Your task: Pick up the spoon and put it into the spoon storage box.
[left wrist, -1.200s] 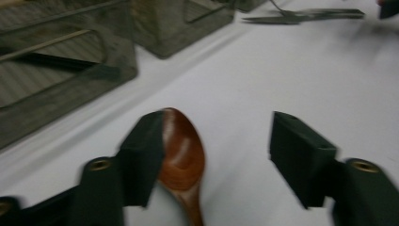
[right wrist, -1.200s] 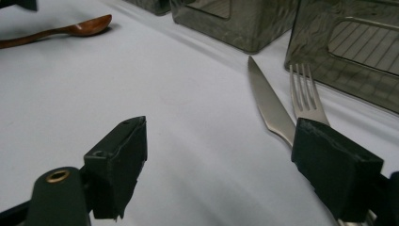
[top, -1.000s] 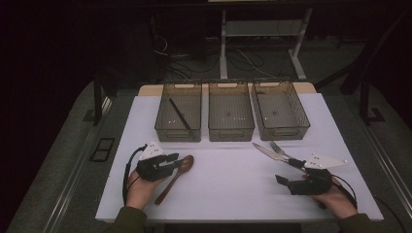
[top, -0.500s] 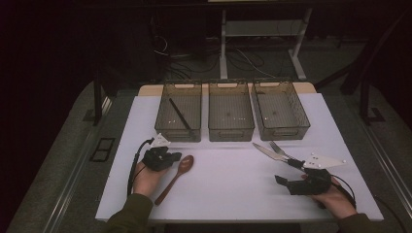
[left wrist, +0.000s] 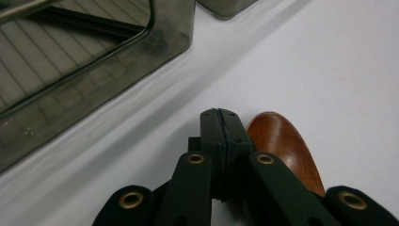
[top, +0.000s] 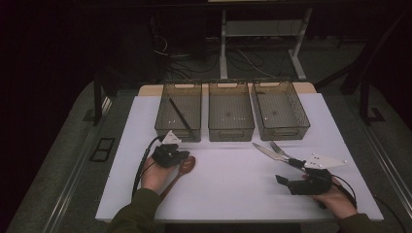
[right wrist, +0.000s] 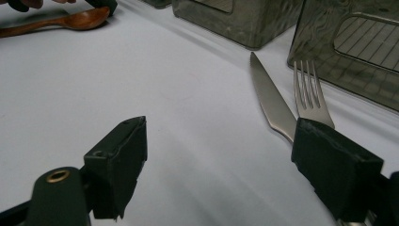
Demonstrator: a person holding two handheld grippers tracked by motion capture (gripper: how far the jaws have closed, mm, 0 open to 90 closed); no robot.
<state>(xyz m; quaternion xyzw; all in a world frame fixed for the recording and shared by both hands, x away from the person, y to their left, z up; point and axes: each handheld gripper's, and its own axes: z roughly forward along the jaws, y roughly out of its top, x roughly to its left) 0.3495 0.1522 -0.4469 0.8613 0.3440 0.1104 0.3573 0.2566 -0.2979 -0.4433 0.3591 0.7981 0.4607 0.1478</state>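
Note:
A brown wooden spoon (top: 186,166) lies on the white mat, bowl toward the bins; its bowl (left wrist: 282,148) sits just right of my left gripper's tips. My left gripper (top: 180,156) (left wrist: 220,136) is shut, jaws pressed together with nothing between them, low over the mat beside the spoon bowl. A steel knife (top: 267,151) (right wrist: 270,101) and fork (top: 279,147) (right wrist: 308,96) lie side by side at the right. My right gripper (top: 290,173) (right wrist: 221,169) stands open just short of their handles, nothing between its jaws.
Three smoky see-through bins stand in a row at the back of the white mat (top: 233,194): left bin (top: 167,127) with a black stick (top: 180,116) in it, middle bin (top: 231,132), right bin (top: 282,131). The left bin's corner (left wrist: 169,42) is close ahead of my left gripper.
My left hand has slid forward and to the right along the spoon toward its bowl and the left bin. The right hand has stayed where it was.

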